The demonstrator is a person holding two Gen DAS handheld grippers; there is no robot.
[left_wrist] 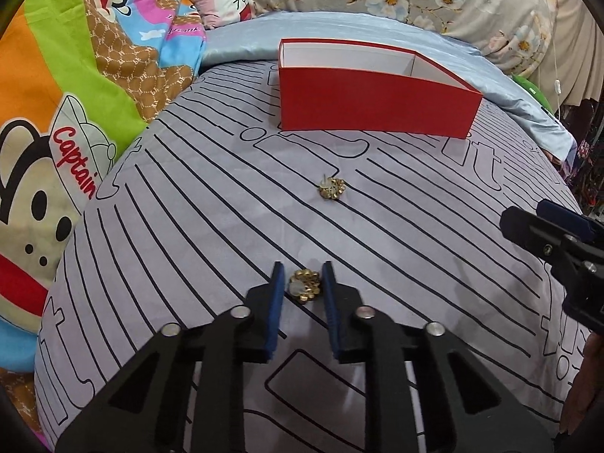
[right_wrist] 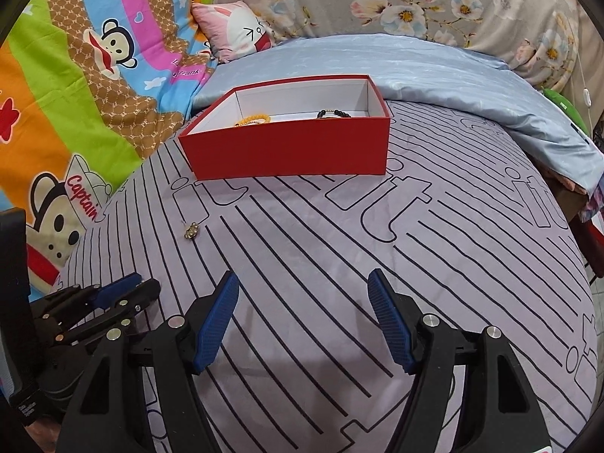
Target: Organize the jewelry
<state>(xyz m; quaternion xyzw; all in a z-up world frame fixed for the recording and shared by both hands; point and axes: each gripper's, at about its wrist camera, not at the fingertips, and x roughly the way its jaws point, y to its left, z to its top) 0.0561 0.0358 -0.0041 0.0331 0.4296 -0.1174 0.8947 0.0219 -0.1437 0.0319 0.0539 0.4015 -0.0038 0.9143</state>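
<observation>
A gold flower earring (left_wrist: 305, 286) lies on the striped grey bedsheet between the blue pads of my left gripper (left_wrist: 303, 266), which is shut on it from both sides. A second gold earring (left_wrist: 332, 188) (right_wrist: 191, 229) lies further out, toward the red box (left_wrist: 377, 105) (right_wrist: 290, 151). Inside the box are a yellow bead bracelet (right_wrist: 255, 118) and a black bead bracelet (right_wrist: 334, 113). My right gripper (right_wrist: 302, 273) hovers open over bare sheet with nothing between its fingers. It shows at the right edge of the left wrist view (left_wrist: 528, 222). The left gripper (right_wrist: 128, 283) shows low at the left of the right wrist view.
A colourful cartoon quilt (left_wrist: 75, 94) is bunched along the left. A pink pillow (right_wrist: 234, 30) and a floral cover (right_wrist: 453, 0) lie behind the box. A pale blue sheet (right_wrist: 434, 75) folds over the far right corner, where the bed edge drops off.
</observation>
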